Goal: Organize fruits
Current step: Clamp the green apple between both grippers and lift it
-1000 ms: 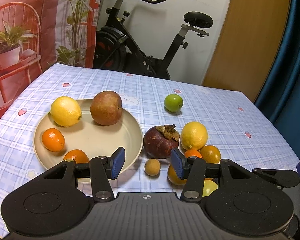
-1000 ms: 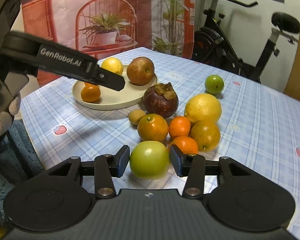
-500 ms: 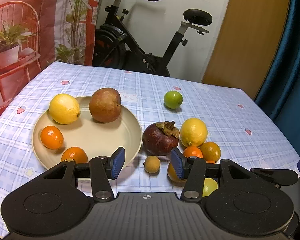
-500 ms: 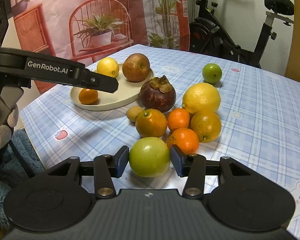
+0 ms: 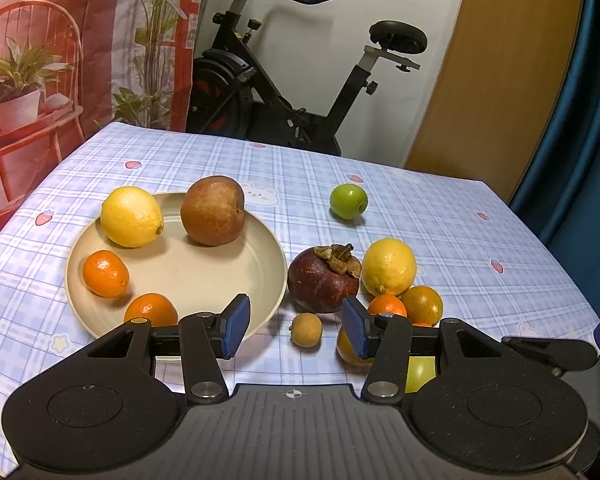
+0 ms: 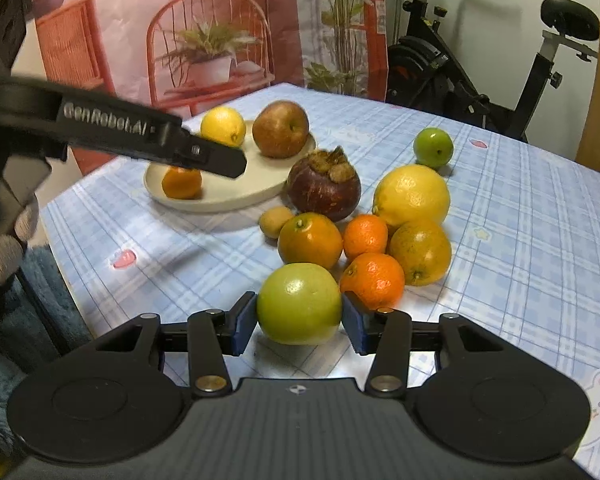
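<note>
So far, four fruits lay on the plate (image 5: 274, 276): a lemon, an apple and two oranges. The right gripper (image 6: 299, 317) had its pads against both sides of the green apple (image 6: 299, 303) at the near edge of the table. The left gripper (image 5: 296, 326) hung open and empty. Roughly eight loose fruits remained on the tablecloth (image 5: 480, 256).

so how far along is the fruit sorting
Done: four fruits sit on the plate: a lemon, a red apple and two oranges. In hand: the right gripper is closed on the big green apple; the left gripper is open and empty. Left on the table: mangosteen, second lemon, several oranges, a longan, a small green fruit.
</note>
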A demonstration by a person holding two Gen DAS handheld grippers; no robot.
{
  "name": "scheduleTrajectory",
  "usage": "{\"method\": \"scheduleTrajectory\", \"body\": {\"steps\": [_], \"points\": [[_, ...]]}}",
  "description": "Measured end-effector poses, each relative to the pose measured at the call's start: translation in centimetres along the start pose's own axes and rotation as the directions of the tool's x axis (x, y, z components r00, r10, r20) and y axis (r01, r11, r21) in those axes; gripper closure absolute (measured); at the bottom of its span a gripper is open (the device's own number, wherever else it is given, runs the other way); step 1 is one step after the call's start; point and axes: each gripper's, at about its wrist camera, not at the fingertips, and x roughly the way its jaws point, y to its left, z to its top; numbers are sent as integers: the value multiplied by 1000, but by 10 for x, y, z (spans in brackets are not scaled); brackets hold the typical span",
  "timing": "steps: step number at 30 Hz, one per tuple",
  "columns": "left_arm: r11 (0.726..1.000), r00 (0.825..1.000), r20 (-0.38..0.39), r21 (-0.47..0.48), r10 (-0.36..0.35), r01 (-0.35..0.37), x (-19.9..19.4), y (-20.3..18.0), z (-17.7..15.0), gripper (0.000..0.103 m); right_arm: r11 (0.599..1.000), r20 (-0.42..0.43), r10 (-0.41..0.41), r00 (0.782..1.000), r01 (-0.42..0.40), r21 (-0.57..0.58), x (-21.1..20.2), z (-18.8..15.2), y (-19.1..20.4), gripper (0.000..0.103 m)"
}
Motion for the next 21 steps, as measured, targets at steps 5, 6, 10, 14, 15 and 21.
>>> {"method": "scheduleTrajectory", "body": {"steps": [5,6,10,14,15,21], "points": [[1000,1000,-1,-4,-25,25,1,1,7,50,998,96,-25,995,19,62,-16,6,-18,55],[999,999,6,-3,-36,36,1,1,12,50,997,114,-31,993,22,79,-19,8,-24,55],[999,998,34,9,-53,52,4,-1,31,50,983,181,-80,980,48,177,-28,18,-61,55],[998,997,45,30,-59,57,15,-6,51,50,969,225,-137,965,83,234,-28,25,-98,55],[998,997,49,33,-62,61,18,-7,56,50,966,230,-149,962,93,239,-27,26,-105,55],[994,993,94,93,-71,62,49,-19,88,50,953,253,-205,945,134,272,-15,31,-141,55]]}}
